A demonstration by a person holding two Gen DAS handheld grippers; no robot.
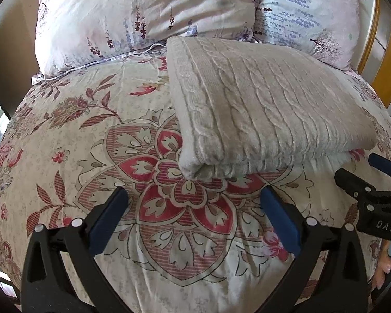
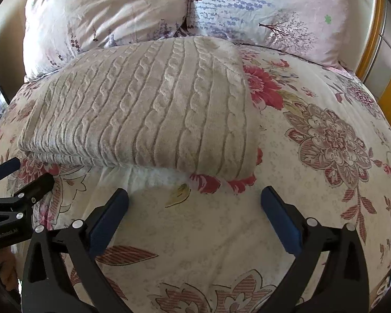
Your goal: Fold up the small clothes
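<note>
Left gripper (image 1: 194, 200) is held spread wide and empty at lower centre of the left wrist view, just short of the near edge of the folded cream cable-knit garment (image 1: 263, 109). Right gripper (image 2: 194, 200) is likewise spread and empty at lower centre of its own view, facing the same near edge. Garment is laid flat on the floral quilt (image 1: 78, 135) mid-frame, layers stacked, rounded fold at its lower left corner in the left wrist view; folding is judged essentially done. Two pillows (image 1: 133, 18) are seen along the top of frame behind it. No cloth is pinched, so a stand-off pose is inferred.
</note>
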